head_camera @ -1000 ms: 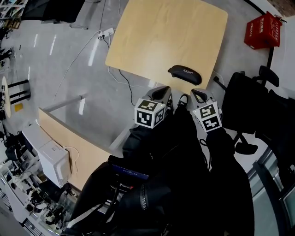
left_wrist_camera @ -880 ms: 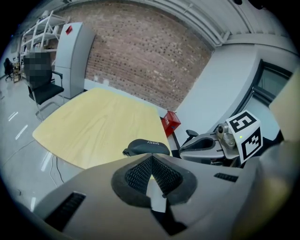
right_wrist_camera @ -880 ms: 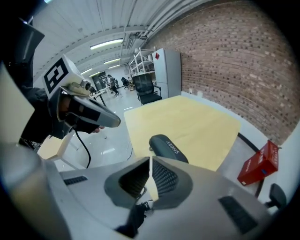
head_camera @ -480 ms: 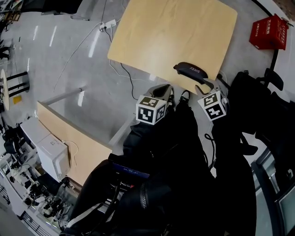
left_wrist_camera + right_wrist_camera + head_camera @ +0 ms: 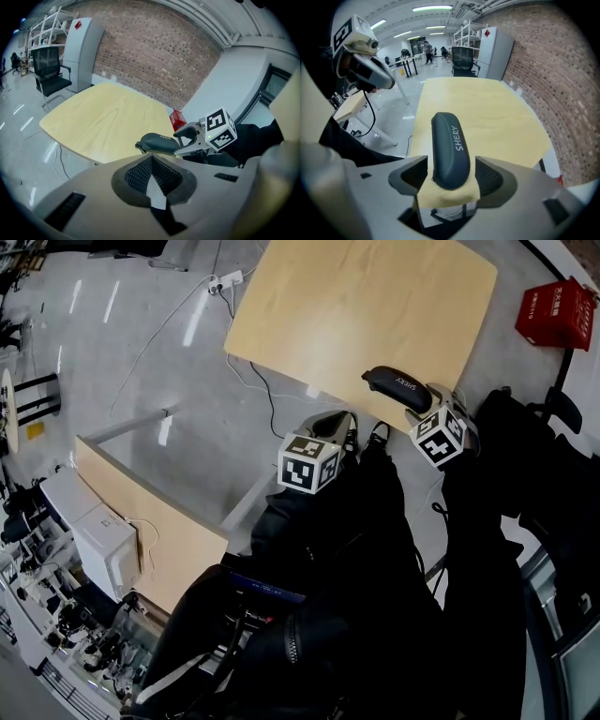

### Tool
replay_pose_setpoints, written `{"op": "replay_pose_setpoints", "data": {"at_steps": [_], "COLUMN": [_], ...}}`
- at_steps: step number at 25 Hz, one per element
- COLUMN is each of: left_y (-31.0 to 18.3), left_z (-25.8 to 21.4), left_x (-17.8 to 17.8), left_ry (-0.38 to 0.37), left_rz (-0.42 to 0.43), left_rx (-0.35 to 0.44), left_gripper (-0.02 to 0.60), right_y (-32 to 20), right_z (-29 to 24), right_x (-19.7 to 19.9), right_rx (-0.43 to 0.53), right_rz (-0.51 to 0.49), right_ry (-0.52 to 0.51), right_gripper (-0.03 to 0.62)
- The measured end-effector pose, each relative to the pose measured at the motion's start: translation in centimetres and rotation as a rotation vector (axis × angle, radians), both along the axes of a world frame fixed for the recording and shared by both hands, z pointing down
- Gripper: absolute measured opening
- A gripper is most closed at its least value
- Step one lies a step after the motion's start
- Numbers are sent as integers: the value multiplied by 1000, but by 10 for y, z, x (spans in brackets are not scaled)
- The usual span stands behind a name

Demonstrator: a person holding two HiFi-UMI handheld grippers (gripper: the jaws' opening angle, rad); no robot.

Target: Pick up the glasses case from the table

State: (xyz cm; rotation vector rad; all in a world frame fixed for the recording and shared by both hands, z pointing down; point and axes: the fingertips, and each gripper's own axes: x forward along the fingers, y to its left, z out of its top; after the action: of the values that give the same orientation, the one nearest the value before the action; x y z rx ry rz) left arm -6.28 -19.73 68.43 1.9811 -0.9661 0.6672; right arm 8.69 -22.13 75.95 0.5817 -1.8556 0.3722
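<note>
Straddles glasses case (image 5: 450, 145) at worktop (image 5: 497, 117) edge, right gripper (image 5: 451, 176) jaws just opened wide, not gripping. Holds left gripper (image 5: 152, 180) jaws closed; empty.

The right tool (image 5: 427, 404) hides one end of the glasses case (image 5: 391, 384).

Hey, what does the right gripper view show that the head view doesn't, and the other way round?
Only the right gripper view: the right gripper with its jaws apart, just opened, one end of the glasses case between them but not gripped; also a brick wall. Only the head view: that gripper's marker cube and a power strip on the floor. Both: the case lying on the wooden table, near its edge.
</note>
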Motion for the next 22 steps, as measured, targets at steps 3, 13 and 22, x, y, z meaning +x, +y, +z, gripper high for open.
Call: {"op": "replay_pose_setpoints", "data": {"at_steps": [3, 13, 22], "left_y": [1, 6, 12], "left_z": [2, 5, 5], "left_x": [-3, -12, -11], "left_ry": [-2, -8, -8], "left_rz": [-7, -26, -23], "left_rx": [-3, -12, -9], "left_gripper": [-2, -2, 0], "right_y": [-2, 6, 8], "right_z": [13, 42, 35], "right_x": [1, 1, 0], "right_rx": [-33, -113, -101], "right_rz": [-34, -38, 17], "right_ry": [29, 55, 4], "right_gripper": [310, 318, 318]}}
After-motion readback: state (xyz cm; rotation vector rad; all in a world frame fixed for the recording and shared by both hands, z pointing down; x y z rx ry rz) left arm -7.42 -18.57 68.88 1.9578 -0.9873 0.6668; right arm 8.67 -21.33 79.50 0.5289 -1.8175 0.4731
